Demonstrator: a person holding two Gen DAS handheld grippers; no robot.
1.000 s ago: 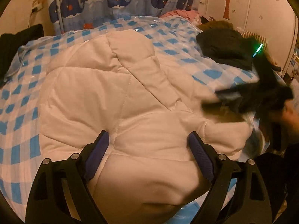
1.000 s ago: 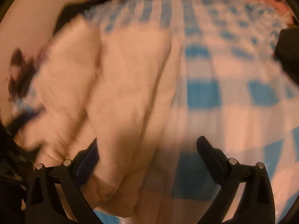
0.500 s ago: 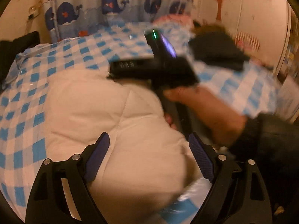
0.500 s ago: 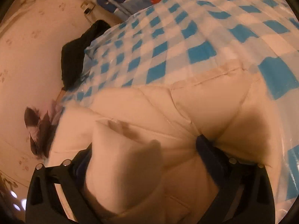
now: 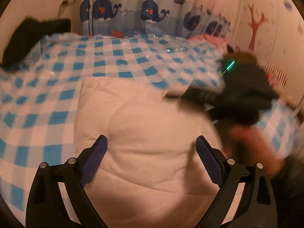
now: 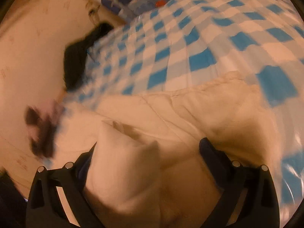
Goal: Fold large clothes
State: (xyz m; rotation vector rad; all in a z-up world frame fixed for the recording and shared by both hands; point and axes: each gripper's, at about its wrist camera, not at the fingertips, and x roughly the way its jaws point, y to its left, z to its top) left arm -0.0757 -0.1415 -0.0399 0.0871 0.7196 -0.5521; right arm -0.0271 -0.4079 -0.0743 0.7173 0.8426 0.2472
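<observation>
I see one large cream-white quilted padded garment, folded into a puffy bundle, lying on the bed near its front edge. From my left wrist camera it fills the middle and lower part of the view, with stitched seams running across its panels. My left gripper hangs just above the bundle with its two blue-padded fingers spread wide, nothing between them.

In the right wrist view the same garment lies across the lower half. My right gripper has its two fingers set wide apart, and a raised fold of the cream fabric stands between them, pressed against the left finger; the right finger sits against a shadowed dip in the cloth. The fingers are not pinched on it. From the left camera, the right gripper shows as one blurred black shape with a green light, over the right edge of the bundle, held by a blurred hand.

Under the garment is one blue-and-white checked sheet with a glossy clear plastic cover, spread over the bed. On it I count one dark garment pile at the far right and one black cloth at the far left edge. One pink cloth lies at the far right corner. Behind hangs one curtain printed with blue whales; I count four whales showing. One red tree decal marks the right wall.
</observation>
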